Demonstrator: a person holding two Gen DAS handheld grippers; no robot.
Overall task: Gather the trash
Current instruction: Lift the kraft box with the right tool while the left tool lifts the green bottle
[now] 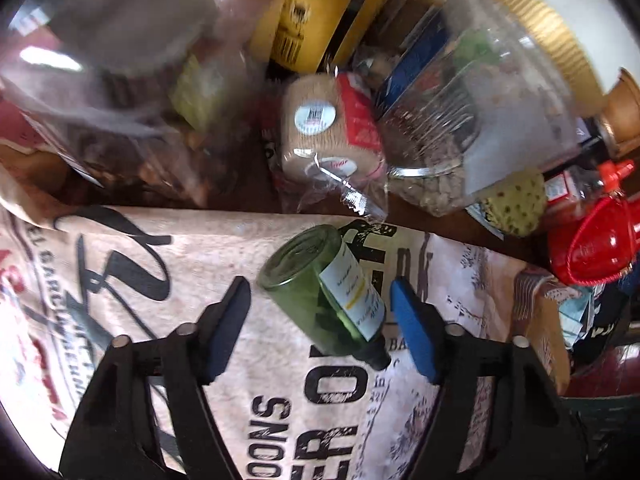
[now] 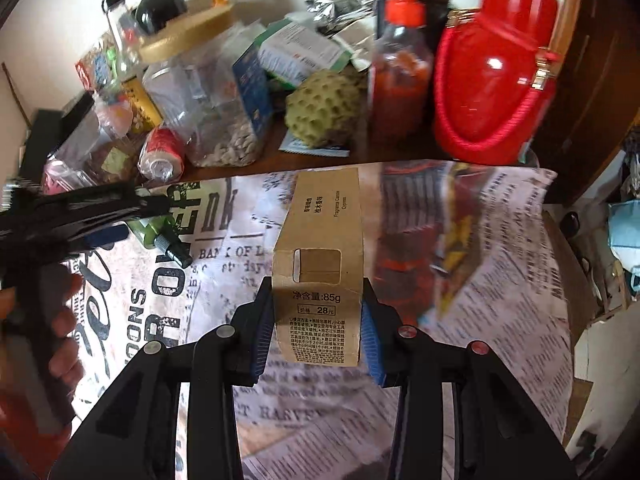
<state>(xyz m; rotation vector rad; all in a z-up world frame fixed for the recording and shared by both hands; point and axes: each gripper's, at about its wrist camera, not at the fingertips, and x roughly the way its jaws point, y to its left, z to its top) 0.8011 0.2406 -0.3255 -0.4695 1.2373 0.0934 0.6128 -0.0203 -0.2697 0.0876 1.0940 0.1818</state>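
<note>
Centre of the right wrist view: right gripper (image 2: 318,322) clamps a brown cardboard carton (image 2: 318,280) by its sides, lifted clear of the newsprint-pattern cloth (image 2: 500,280), ready for the bin. Left gripper (image 1: 320,324) straddles a small green glass bottle w/ black cap (image 1: 320,300), pads not touching yet, prob. next pickup.

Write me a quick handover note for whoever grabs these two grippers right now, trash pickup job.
Right gripper: shut on the flattened brown carton, held above the newsprint cloth.
Left gripper: open, pads not touching, straddling the small green bottle lying on the cloth.
Done: carton picked up.
Left: close on the bottle, lift it, bin both. No bin shows in either view. The jars, sauce bottle and red container at the back are untouched.
</note>
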